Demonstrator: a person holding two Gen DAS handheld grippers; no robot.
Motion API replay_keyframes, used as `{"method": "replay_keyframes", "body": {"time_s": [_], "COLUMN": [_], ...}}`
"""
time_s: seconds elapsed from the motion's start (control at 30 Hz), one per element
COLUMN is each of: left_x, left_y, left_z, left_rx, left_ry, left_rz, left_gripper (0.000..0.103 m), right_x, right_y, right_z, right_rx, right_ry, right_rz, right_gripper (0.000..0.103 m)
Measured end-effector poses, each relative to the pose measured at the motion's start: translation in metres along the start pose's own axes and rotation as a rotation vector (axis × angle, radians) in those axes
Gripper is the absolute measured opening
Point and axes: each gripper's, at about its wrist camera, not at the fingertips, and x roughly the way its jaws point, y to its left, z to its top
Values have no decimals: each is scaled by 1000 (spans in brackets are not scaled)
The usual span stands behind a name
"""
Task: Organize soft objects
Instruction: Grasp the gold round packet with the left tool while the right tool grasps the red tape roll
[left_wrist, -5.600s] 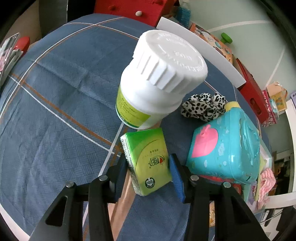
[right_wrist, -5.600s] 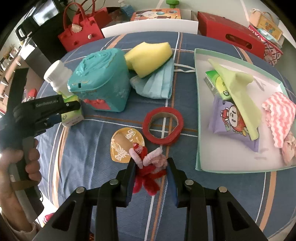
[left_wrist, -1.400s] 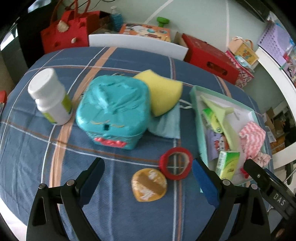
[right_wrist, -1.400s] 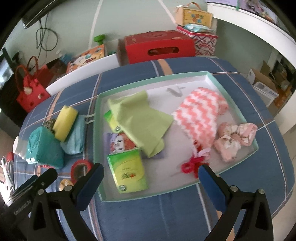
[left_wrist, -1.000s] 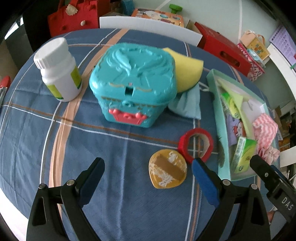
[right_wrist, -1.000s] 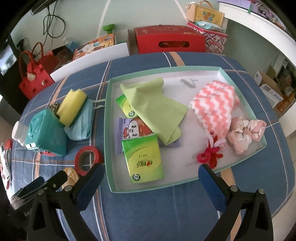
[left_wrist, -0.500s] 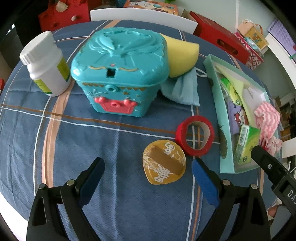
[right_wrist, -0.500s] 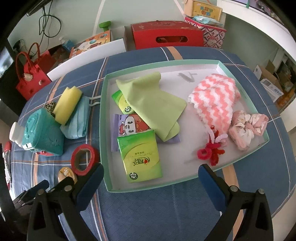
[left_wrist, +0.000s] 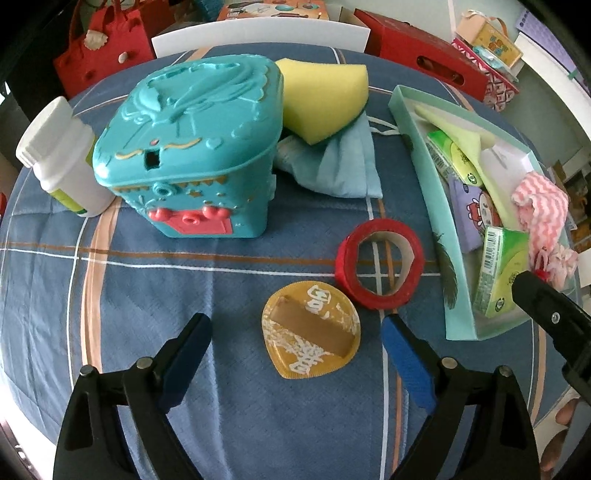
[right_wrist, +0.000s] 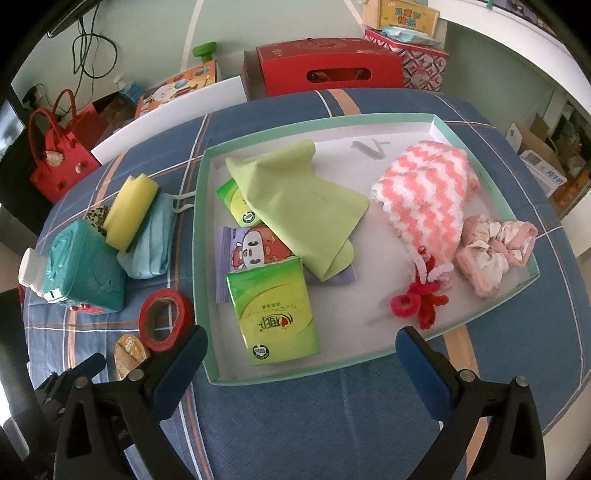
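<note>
The left gripper (left_wrist: 295, 334) held nothing, its fingers wide and just closing slightly around a gold disc (left_wrist: 311, 340). The right gripper's (right_wrist: 301, 356) fingers gaped empty above the tray (right_wrist: 413, 345) of soft things; the yellow sponge (left_wrist: 322, 96) lay outside on the bench (left_wrist: 221, 387).

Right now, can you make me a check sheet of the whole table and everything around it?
Surface: blue checked tablecloth.
Job's things: tray holds green tissue pack, green cloth, pink striped towel; yellow sponge and blue face mask lie outside.
Clutter: teal box, white bottle, red tape roll, gold disc.
Grippers: left gripper open over the disc, jaws just narrowed; right gripper open, empty.
Cables: black wires on wall.
Surroundings: red bags, red box.
</note>
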Motion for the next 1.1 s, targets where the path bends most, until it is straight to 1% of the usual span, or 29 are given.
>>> {"method": "replay_keyframes", "body": {"time_s": [0.03,0.07,0.1,0.13,0.17,0.2,0.23,0.5,0.6,0.77,0.87,1.0,1.1], "left_x": [1,2,2,2,1,1,1,3,1,-2,-6,-15,-24], "left_y": [-2,-4,-5,-7,-8,-9,-11,-12,-1,18,30,47,65], "left_z": [1,2,3,5,6,7,6,7,6,14,16,18,20], "left_rx": [6,8,9,10,12,14,13,5,-18,-89,-127,-184,-238], "left_ry": [1,5,9,10,7,4,2,-4,-10,-32,-48,-87,-122], "left_rz": [-2,-8,-15,-23,-28,-32,-35,-57,-81,-108,-132,-148,-145], "left_gripper": [85,79,75,74,68,57,52,51,51,51,51,51,51], "right_x": [0,0,1,1,2,2,2,5,5,5,3,-2,-4], "right_y": [0,1,1,1,1,2,2,5,7,17,28,45,60], "right_z": [0,0,-1,-1,-1,-1,-1,0,-1,0,0,-2,-4], "right_rx": [-1,-1,-2,-2,-3,-4,-5,-17,-28,-71,-113,-172,-224], "right_ry": [2,3,4,5,5,5,5,7,2,-13,-38,-75,-98], "right_rz": [-1,-2,-3,-4,-6,-8,-10,-18,-16,8,30,86,102], "right_gripper": [103,103,103,103,103,103,103,103,103,103,103,103,103]}}
